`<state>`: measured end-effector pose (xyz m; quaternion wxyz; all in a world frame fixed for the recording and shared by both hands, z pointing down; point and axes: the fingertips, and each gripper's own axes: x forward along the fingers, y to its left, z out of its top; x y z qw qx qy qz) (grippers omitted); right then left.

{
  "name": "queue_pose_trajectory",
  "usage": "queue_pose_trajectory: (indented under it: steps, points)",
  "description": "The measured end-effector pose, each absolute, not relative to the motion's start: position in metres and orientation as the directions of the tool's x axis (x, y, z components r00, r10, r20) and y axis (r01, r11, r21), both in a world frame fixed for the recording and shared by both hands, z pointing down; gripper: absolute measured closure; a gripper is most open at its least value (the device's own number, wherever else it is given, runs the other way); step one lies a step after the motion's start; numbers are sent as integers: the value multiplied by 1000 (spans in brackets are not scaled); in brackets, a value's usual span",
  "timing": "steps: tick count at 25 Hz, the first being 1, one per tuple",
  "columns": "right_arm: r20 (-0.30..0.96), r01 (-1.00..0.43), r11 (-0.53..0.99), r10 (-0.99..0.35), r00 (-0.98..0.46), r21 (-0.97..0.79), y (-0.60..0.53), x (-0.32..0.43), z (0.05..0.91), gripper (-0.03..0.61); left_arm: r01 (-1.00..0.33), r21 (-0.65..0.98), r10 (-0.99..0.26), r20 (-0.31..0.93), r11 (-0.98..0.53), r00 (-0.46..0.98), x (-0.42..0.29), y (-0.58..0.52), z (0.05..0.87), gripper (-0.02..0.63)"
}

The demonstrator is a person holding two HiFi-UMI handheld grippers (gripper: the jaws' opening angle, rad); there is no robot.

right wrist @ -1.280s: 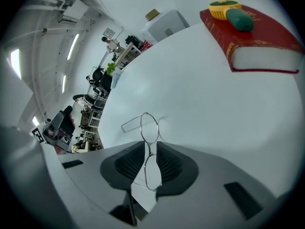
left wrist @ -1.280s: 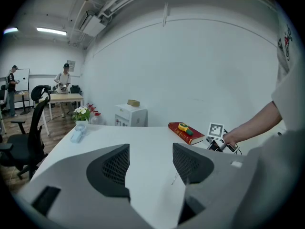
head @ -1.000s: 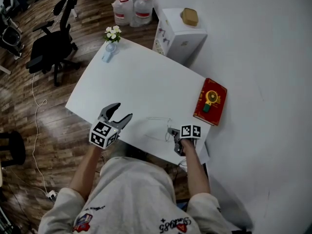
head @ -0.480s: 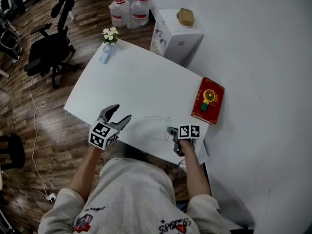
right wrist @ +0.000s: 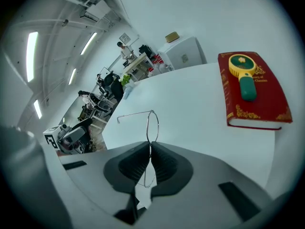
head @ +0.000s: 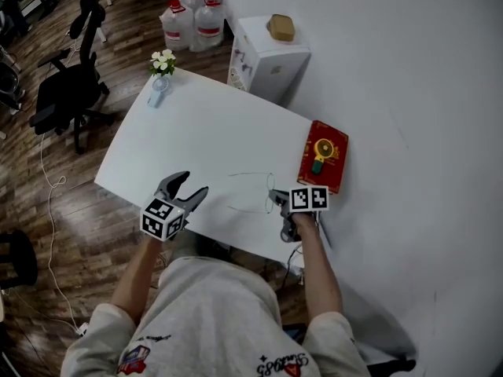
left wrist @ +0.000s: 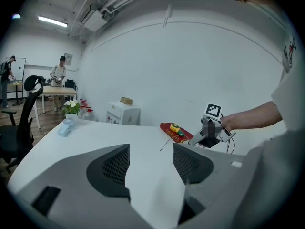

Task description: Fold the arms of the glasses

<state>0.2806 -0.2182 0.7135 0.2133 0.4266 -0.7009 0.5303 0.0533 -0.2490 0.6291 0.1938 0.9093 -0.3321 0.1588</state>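
Note:
Thin wire-framed glasses [head: 251, 192] hang just above the white table [head: 204, 132], held by the frame at their right end. My right gripper [head: 273, 198] is shut on that frame. In the right gripper view the lens rim [right wrist: 152, 126] stands upright between the closed pads, and one arm [right wrist: 133, 114] sticks out to the left, unfolded. My left gripper [head: 189, 187] hovers over the table's near left edge, apart from the glasses, jaws open and empty. The left gripper view shows its open jaws [left wrist: 150, 163] pointed toward the right gripper [left wrist: 209, 130].
A red book [head: 322, 157] with a yellow and green tool on it lies at the table's right edge. A small vase of white flowers [head: 161, 63] stands at the far left corner. Beyond are a white cabinet [head: 267, 53], water bottles [head: 192, 22] and an office chair [head: 67, 93].
My right gripper has risen and lifted the glasses off the table. The left gripper has hardly moved.

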Motion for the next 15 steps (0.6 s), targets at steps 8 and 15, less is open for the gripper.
queue_pose_trajectory:
  steps: [8,15]
  points:
    - [755,-818,155,-320,-572,-554,-201,270,692,561,-538,342,-408,385,-770,828,80,-249,625,333]
    - [754,-807,205,-288,-590,-554,-184,257,682,561,-285,564,-106,328,-775,939,114,-236,623,336]
